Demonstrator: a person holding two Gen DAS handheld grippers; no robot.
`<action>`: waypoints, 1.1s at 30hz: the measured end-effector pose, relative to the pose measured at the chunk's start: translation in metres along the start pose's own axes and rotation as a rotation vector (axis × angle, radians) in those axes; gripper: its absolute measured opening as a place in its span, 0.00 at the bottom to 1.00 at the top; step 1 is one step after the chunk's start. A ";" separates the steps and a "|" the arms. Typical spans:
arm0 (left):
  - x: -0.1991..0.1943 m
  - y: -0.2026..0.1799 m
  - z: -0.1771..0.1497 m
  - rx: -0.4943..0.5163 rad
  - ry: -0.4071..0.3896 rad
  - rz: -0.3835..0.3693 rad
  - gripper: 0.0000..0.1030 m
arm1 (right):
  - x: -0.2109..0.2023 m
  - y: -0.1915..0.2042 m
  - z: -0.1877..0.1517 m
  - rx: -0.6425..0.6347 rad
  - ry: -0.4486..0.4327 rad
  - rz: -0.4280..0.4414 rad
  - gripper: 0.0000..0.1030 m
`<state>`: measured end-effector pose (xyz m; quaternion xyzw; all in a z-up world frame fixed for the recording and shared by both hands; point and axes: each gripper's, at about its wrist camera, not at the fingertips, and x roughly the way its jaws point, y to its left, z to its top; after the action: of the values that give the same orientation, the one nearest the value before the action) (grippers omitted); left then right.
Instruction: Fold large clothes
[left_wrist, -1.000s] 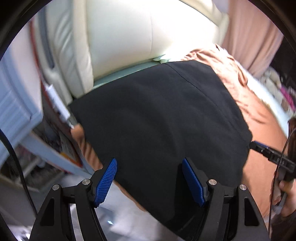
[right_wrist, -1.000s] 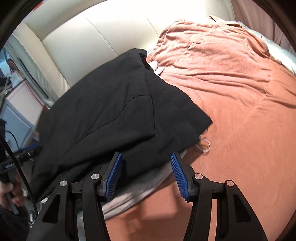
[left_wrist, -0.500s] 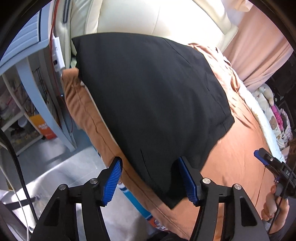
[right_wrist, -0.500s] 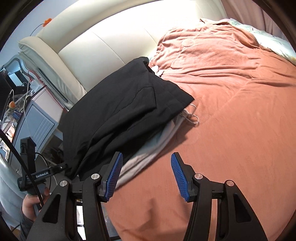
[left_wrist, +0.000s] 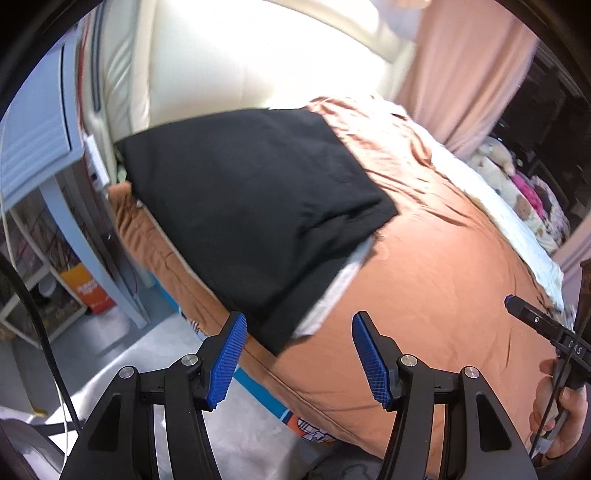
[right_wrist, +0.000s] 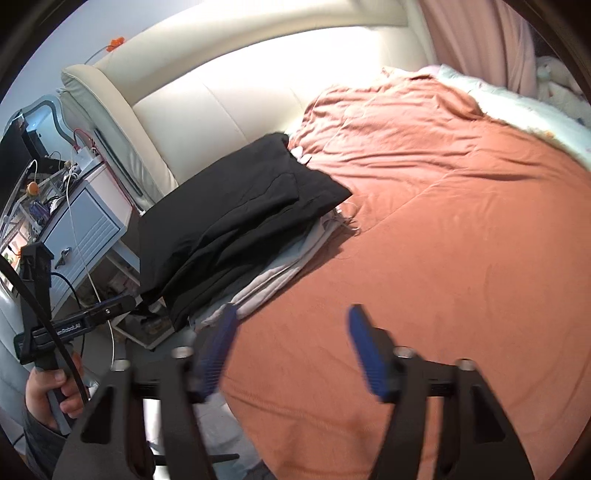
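Note:
A folded black garment (left_wrist: 251, 206) lies on the orange bedspread (left_wrist: 424, 280) near the bed's left edge, by the headboard. It rests on a folded light grey garment (left_wrist: 332, 295) that peeks out beneath. The same stack shows in the right wrist view, black garment (right_wrist: 236, 221) over grey one (right_wrist: 273, 277). My left gripper (left_wrist: 295, 354) is open and empty, held back from the stack's near corner. My right gripper (right_wrist: 288, 347) is open and empty, above the bare bedspread (right_wrist: 443, 258), apart from the stack.
A cream padded headboard (left_wrist: 229, 62) backs the bed. A pale blue nightstand (right_wrist: 85, 229) with cables stands left of the bed. Pink curtain (left_wrist: 461, 74) and soft toys (left_wrist: 517, 184) sit at the far side. A white blanket (right_wrist: 535, 110) lies along the far edge.
Both grippers have pulled back from the folded black garment, which now lies farther off. Both stay open and empty. The stack itself has not moved.

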<state>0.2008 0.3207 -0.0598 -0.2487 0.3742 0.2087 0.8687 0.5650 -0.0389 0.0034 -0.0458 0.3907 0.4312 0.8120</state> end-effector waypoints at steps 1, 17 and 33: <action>-0.004 -0.004 -0.002 0.014 -0.007 -0.004 0.60 | -0.010 0.003 -0.005 -0.002 -0.019 -0.015 0.70; -0.099 -0.039 -0.068 0.203 -0.158 -0.122 0.81 | -0.110 0.070 -0.098 -0.015 -0.164 -0.226 0.86; -0.209 -0.056 -0.160 0.380 -0.345 -0.234 0.99 | -0.213 0.133 -0.223 0.017 -0.348 -0.404 1.00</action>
<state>0.0121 0.1457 0.0178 -0.0839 0.2221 0.0724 0.9687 0.2663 -0.1888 0.0278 -0.0410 0.2317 0.2585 0.9369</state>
